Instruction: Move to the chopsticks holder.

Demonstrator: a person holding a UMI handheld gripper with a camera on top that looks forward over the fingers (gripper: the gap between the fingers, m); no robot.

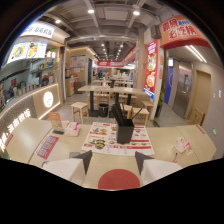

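Gripper: fingers spread wide, holding nothing, lower centre of frame.
Chopsticks holder: black, upright on the table, centre frame, beyond the fingers.
Menu sheet: flat under the holder.

Gripper fingers spread apart, bare tabletop between them, open stretch of table and flat menu sheet ahead, black chopsticks holder upright beyond the fingers, chopsticks jutting above, small stand off to one side.
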